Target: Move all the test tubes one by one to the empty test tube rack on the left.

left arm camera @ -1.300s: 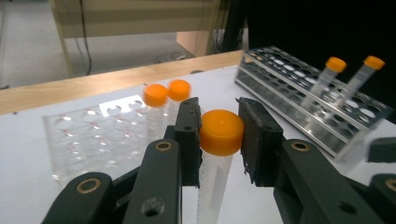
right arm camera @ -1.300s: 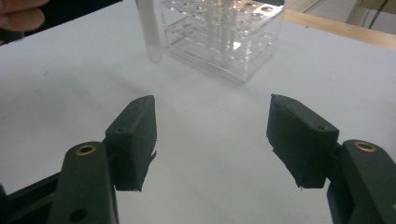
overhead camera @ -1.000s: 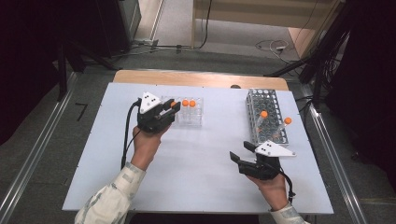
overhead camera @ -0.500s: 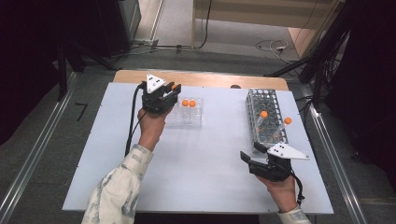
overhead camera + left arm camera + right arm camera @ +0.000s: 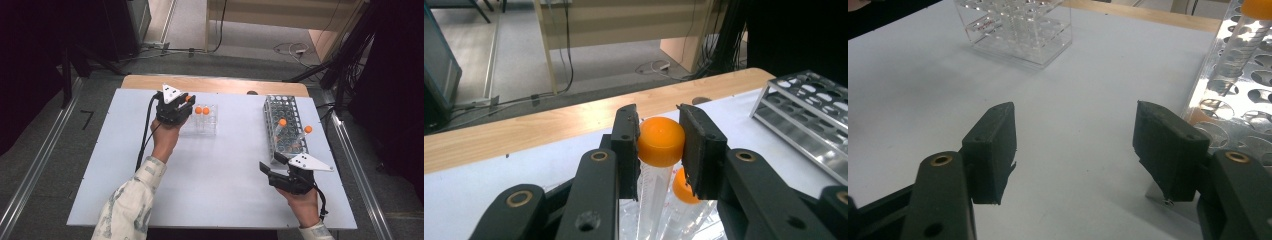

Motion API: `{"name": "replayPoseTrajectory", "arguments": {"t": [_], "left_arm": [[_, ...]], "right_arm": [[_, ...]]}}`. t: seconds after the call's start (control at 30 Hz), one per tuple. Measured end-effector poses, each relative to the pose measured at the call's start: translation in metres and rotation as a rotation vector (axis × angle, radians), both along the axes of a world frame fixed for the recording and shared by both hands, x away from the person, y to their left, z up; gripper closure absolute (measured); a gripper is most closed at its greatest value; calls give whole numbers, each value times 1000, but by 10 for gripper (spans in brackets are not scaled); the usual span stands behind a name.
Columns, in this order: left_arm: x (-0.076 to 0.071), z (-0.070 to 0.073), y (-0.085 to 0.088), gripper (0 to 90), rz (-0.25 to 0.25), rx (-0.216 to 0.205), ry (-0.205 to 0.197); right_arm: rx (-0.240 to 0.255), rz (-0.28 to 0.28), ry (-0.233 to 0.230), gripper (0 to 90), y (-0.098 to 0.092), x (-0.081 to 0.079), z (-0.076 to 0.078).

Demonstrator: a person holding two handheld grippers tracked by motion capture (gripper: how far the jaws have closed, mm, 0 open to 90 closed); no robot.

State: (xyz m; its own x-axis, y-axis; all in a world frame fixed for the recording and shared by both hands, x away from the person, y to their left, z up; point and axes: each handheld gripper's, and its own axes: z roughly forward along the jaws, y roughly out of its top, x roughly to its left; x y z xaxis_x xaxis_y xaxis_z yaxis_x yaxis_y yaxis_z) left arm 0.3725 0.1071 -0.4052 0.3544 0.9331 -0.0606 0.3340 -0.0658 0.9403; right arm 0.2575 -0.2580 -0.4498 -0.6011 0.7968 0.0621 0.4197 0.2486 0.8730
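The left gripper (image 5: 659, 145) is clamped on the orange cap of a tube (image 5: 660, 141), held over the clear rack (image 5: 200, 121) at about eleven o'clock on the table (image 5: 100, 165). The tube looks light, its smooth plastic wall probably slippery, so the ribbed cap seems the safest place to grip; squeezing the thin body could let it slide or tilt. The right gripper (image 5: 1075, 150) hovers with jaws apart, nothing between them, at five o'clock beside the metal rack (image 5: 285, 125).
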Motion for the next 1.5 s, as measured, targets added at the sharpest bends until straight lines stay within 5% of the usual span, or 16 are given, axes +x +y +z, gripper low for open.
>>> {"name": "replayPoseTrajectory", "arguments": {"t": [0.53,1.0,1.5], "left_arm": [[1,-19,-2,694,-2,-6,34],[-3,-15,2,627,-1,-31,31],[-28,-15,17,484,-24,-96,40]], "right_arm": [[-17,1,2,323,2,0,-2],[-20,-2,3,323,2,1,-3],[-31,-35,4,323,-3,3,-5]]}}
